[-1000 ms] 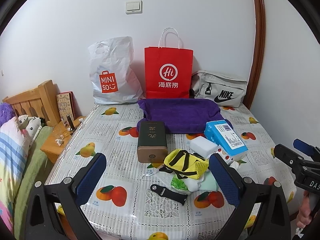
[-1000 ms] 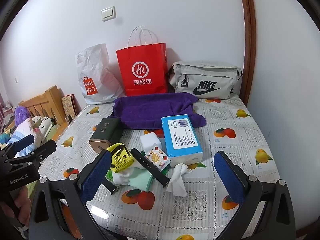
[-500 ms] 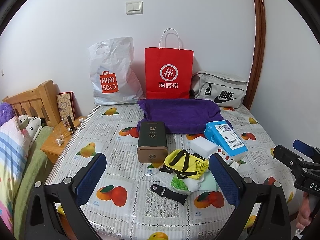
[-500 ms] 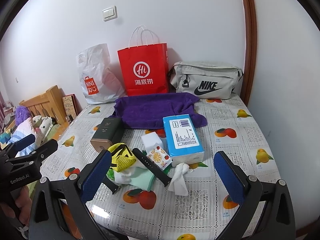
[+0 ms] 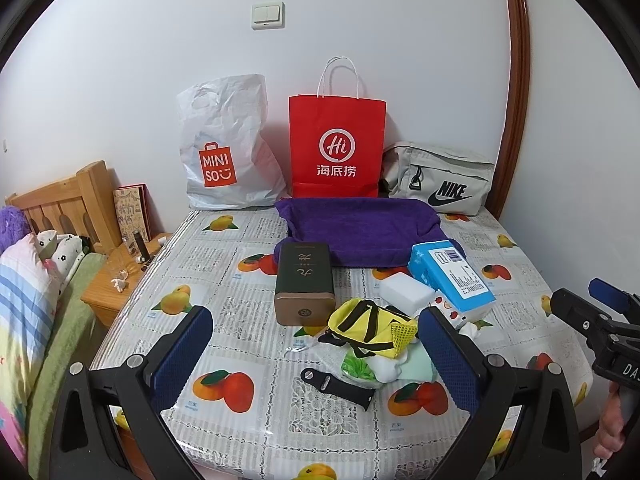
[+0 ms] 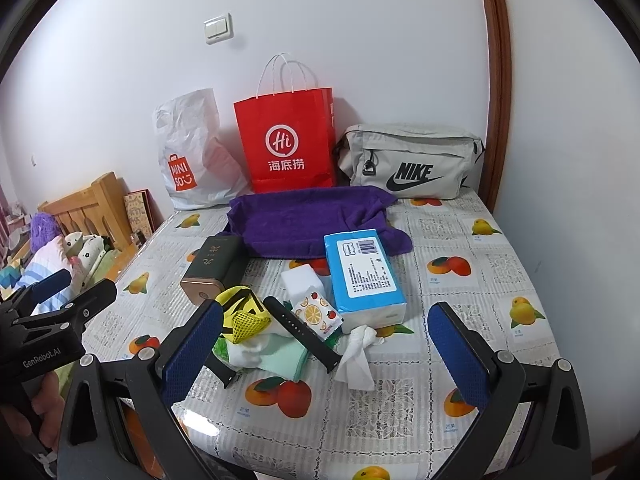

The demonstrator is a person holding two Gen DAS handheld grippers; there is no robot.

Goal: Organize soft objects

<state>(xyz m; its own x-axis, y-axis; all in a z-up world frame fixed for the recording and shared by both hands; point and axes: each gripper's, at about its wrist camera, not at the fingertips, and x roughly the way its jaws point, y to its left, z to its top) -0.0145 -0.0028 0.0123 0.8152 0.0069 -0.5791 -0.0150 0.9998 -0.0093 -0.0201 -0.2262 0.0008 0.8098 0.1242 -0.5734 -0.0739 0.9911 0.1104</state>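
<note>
A pile of soft things lies mid-table: a yellow mesh pouch [image 5: 370, 330] [image 6: 242, 318], a pale green cloth [image 6: 282, 362], a white sponge [image 5: 406, 292], a crumpled tissue [image 6: 358, 354] and a blue tissue pack [image 6: 362, 276] [image 5: 450, 276]. A purple towel [image 5: 358, 226] [image 6: 310, 220] lies behind them. My left gripper [image 5: 316, 354] is open and empty, held above the table's front edge before the pile. My right gripper [image 6: 326, 354] is open and empty, also near the front edge, with the pile between and beyond its fingers.
A dark green box [image 5: 304, 282], a black watch strap [image 5: 338, 388] and a fruit-print packet [image 6: 316, 314] lie among the pile. A white Miniso bag [image 5: 222, 148], red paper bag [image 5: 338, 146] and grey Nike bag [image 5: 438, 180] stand against the back wall. A bed [image 5: 24, 300] is left.
Both grippers have drifted very slightly; the right wrist view has shifted a little. Nothing on the table has moved.
</note>
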